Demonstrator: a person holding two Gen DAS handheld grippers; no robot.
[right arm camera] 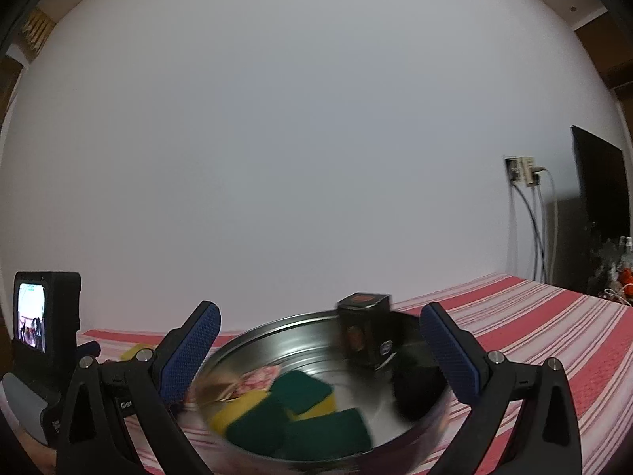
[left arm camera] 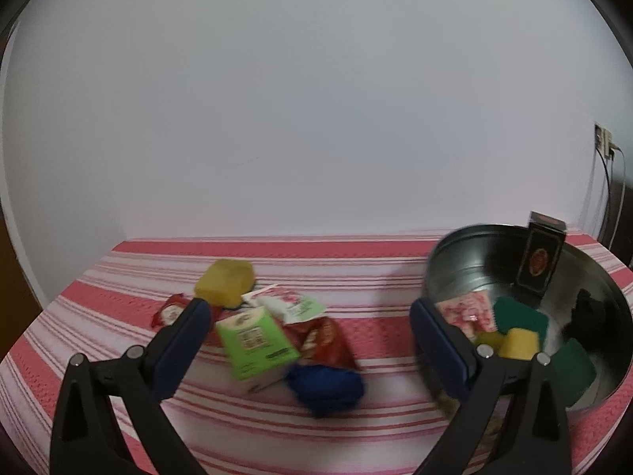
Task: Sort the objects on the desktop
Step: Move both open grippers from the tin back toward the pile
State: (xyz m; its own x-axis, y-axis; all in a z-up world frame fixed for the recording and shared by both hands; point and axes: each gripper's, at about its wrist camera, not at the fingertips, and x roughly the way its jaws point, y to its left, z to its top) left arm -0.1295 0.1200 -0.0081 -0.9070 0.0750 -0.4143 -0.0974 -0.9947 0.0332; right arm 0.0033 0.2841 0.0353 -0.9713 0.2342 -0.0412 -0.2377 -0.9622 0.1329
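Observation:
On the red-and-white striped cloth lie a green box [left arm camera: 255, 342], a blue yarn ball [left arm camera: 325, 390], a yellow sponge [left arm camera: 225, 283], red snack packets [left arm camera: 326, 342] and a white-pink sachet [left arm camera: 290, 304]. My left gripper [left arm camera: 306, 334] hangs open above this pile, holding nothing. A metal bowl [left arm camera: 463, 253] to the right holds green-yellow sponges [left arm camera: 518, 326], a pink packet [left arm camera: 469, 310], a dark box [left arm camera: 540, 257] and something black. My right gripper [right arm camera: 320, 346] stands open over the bowl [right arm camera: 277, 326], above its sponges [right arm camera: 300, 392] and dark box [right arm camera: 366, 332].
A plain white wall rises behind the table. A wall socket with cables [right arm camera: 524, 172] and a dark screen [right arm camera: 599, 178] are at the far right. The other gripper's camera unit [right arm camera: 39, 312] shows at the left of the right wrist view.

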